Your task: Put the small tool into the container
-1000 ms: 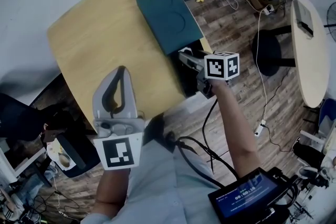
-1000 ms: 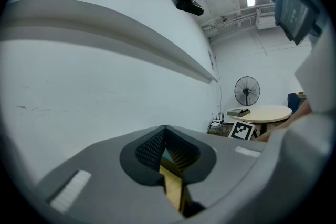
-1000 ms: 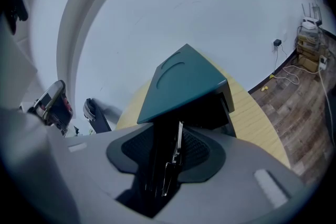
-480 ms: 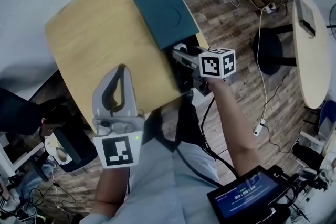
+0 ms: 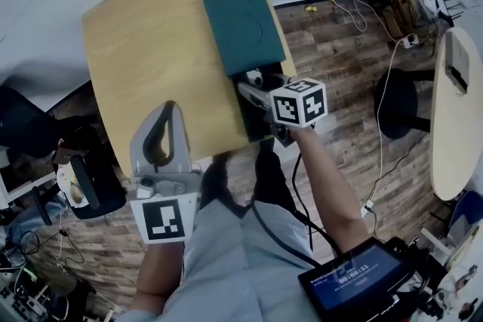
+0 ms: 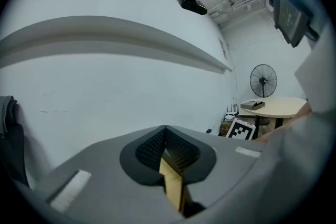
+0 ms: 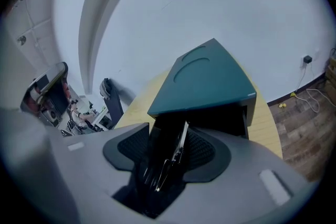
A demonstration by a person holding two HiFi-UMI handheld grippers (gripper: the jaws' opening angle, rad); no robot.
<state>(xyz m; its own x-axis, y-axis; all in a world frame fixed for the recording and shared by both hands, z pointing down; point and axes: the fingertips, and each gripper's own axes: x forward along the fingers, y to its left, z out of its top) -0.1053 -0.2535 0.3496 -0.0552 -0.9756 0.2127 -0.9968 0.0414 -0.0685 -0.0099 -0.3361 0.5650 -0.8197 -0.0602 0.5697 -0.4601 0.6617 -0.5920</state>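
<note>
Tool (image 7: 177,150): thin metal piece, standing tilted between the right gripper (image 7: 168,136) jaws, its upper end over the dark opening (image 7: 210,115) under the container (image 7: 207,78) top. The jaws have just been opening. There is a gap on either side of the tool, so it is released, and the pads do not seem to press it; whether it touches the right pad I cannot tell. The container is teal and sits at the table (image 5: 151,49) edge, opening facing the person. The right gripper is at that opening, angled down. Left gripper (image 5: 167,111): clenched, tips meeting, nothing in it, over the near table edge, well apart from the container.
</note>
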